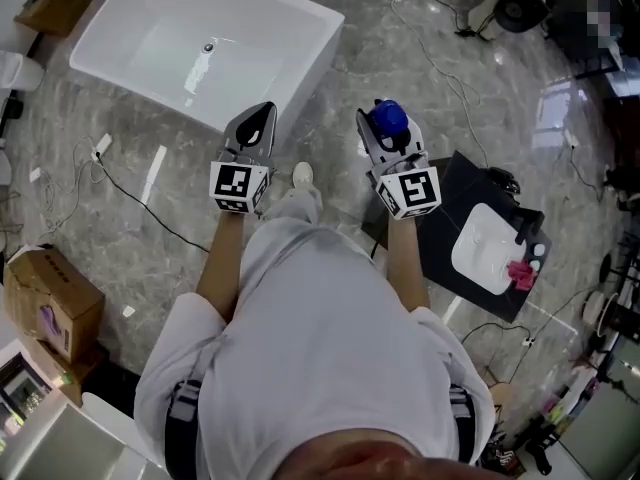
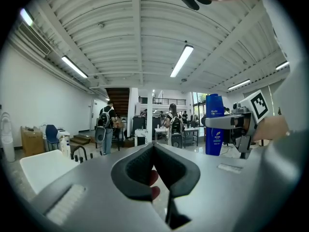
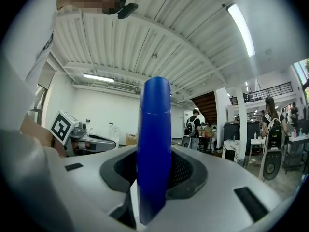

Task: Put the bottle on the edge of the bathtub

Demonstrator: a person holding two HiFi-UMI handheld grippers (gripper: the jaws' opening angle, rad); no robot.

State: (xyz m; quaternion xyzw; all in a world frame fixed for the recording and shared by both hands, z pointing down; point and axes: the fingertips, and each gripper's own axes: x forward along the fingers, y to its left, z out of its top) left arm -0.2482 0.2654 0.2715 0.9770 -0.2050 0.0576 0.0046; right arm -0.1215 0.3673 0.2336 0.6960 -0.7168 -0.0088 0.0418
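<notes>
Bottle point(image 1: 389, 118) is upright, clamped in your right tool point(image 1: 386, 140), above the floor point(image 1: 120, 228) near the bathtub point(image 1: 318, 58). Your left tool point(image 1: 257, 128) is closed, holding nothing.

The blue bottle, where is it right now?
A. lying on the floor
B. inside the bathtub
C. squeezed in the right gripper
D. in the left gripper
C: the blue bottle stands between the jaws of the right gripper, which press on its sides; the left gripper is shut and empty.
</notes>
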